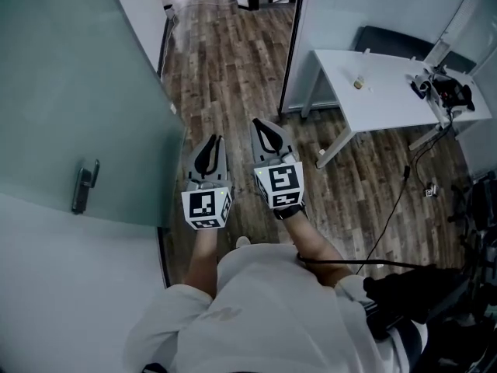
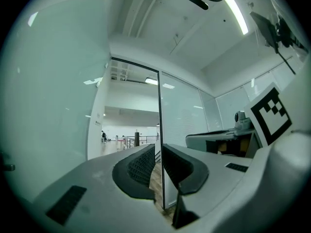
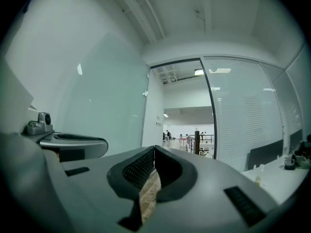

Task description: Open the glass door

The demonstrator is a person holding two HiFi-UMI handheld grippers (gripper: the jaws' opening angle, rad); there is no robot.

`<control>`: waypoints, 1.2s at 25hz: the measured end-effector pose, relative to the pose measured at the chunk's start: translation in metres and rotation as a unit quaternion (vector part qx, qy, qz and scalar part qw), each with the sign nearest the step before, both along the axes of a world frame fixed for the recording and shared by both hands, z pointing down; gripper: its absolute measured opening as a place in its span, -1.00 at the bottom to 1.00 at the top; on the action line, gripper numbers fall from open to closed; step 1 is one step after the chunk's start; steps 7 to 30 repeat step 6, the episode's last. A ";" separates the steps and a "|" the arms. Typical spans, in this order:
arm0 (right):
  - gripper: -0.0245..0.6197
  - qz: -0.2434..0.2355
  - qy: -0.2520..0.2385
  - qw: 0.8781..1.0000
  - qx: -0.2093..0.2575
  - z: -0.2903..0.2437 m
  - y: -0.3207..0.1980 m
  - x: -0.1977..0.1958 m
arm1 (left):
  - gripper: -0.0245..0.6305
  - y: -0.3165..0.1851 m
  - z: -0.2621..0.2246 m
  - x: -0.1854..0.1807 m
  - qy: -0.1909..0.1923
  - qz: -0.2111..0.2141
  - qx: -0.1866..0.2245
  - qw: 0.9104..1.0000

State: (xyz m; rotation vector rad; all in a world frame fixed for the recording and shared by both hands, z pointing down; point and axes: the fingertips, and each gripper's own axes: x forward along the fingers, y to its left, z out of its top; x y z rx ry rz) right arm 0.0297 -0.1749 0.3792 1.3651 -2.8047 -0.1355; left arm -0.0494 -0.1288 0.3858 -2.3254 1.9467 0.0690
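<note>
The frosted glass door (image 1: 78, 92) fills the left of the head view, swung inward, with its dark lever handle (image 1: 84, 185) low on the panel. Both grippers hover side by side over the wood floor, right of the door's edge and pointing toward the open doorway (image 2: 131, 130). The left gripper (image 1: 215, 140) (image 2: 158, 147) holds nothing, its jaws a thin slit apart. The right gripper (image 1: 260, 124) (image 3: 154, 148) has its tips touching and is empty. Neither touches the door or the handle. The door panel (image 3: 107, 110) shows at the left of the right gripper view.
A fixed glass partition with a black frame (image 1: 291, 45) stands right of the doorway. Behind it is a white table (image 1: 380, 92) with a small bottle (image 1: 359, 83) and a device (image 1: 443, 88). A black cable (image 1: 392, 208) trails over the floor at right.
</note>
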 end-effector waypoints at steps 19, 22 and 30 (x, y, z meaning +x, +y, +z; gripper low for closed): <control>-0.91 0.005 0.006 1.000 0.001 -0.003 0.000 0.040 | -0.79 0.004 0.006 0.040 -0.005 -0.003 -0.013 1.000; -0.91 0.005 0.006 1.000 0.001 -0.003 0.000 0.040 | -0.79 0.004 0.006 0.040 -0.005 -0.003 -0.013 1.000; -0.91 0.005 0.006 1.000 0.001 -0.003 0.000 0.040 | -0.79 0.004 0.006 0.040 -0.005 -0.003 -0.013 1.000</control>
